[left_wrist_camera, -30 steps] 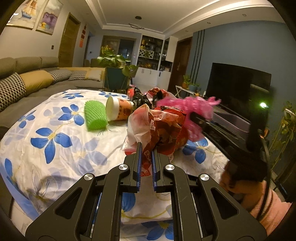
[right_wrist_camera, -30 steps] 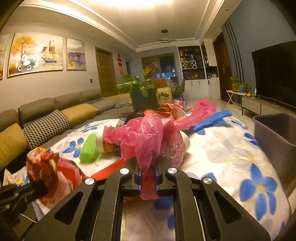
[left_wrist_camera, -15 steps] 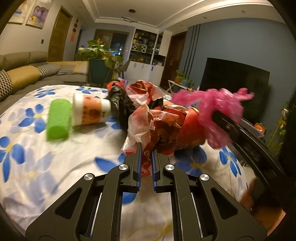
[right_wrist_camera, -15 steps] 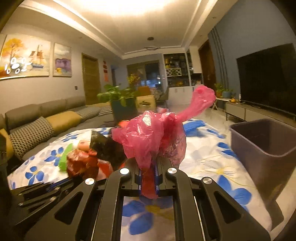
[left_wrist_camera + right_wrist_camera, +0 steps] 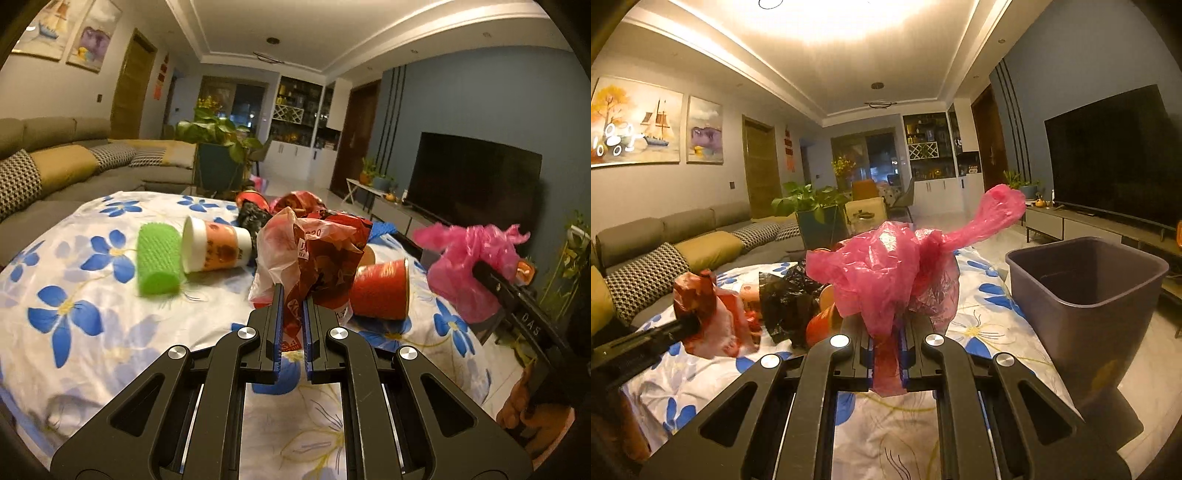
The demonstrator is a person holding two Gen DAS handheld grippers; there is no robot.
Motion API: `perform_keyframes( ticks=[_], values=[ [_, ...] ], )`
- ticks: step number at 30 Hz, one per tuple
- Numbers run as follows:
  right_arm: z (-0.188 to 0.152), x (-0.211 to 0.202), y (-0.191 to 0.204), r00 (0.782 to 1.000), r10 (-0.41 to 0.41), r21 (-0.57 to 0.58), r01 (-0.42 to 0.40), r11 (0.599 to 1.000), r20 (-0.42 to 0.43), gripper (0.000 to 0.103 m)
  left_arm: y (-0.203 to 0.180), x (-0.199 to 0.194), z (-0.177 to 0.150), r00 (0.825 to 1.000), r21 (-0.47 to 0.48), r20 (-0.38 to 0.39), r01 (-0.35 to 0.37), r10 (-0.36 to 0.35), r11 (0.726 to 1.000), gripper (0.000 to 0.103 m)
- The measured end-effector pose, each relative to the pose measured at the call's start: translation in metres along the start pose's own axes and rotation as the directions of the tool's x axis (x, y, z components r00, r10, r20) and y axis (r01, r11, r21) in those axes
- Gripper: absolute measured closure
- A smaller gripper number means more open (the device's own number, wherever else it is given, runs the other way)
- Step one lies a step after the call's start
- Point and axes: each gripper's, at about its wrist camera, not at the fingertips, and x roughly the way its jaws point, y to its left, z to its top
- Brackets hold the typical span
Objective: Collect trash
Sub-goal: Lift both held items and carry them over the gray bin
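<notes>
Trash lies scattered on a counter (image 5: 74, 306) draped in a white cloth with blue flowers. The left gripper (image 5: 292, 295) is closed tight on a crumpled red-and-clear wrapper (image 5: 314, 254), lifted above the cloth. The right gripper (image 5: 888, 332) is clamped on a pink plastic bag (image 5: 886, 273), also held up off the cloth. Behind the wrapper, a green foam sleeve (image 5: 159, 262), a white paper cup (image 5: 216, 249) and a red paper cup (image 5: 380, 291) lie on their sides. A grey bin (image 5: 1086, 295) stands open at the counter's right edge.
</notes>
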Motion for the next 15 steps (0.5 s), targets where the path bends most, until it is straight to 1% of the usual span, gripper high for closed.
perform_keyframes(
  ticks=[3,7,11,15],
  values=[
    [0.001,-0.008,-0.002,1.0,-0.004,0.002,0.004,1.0,0.003,0.092,-0.004,-0.005,0.003,1.0,0.008,0.014,0.003,-0.003,1.0,0.095],
    [0.007,-0.017,-0.011,1.0,-0.027,0.0,0.027,1.0,0.013,0.092,-0.012,0.002,0.002,0.999,-0.005,-0.006,0.037,-0.037,0.999,0.095],
    [0.006,-0.029,-0.017,0.999,-0.049,-0.006,0.049,0.999,0.014,0.092,-0.026,0.004,-0.004,0.998,0.024,-0.01,0.054,-0.054,0.998,0.095],
    [0.004,-0.035,-0.02,0.998,-0.059,-0.007,0.059,0.998,0.009,0.092,-0.03,0.004,-0.006,0.999,0.033,-0.011,0.053,-0.052,0.998,0.095]
  ],
)
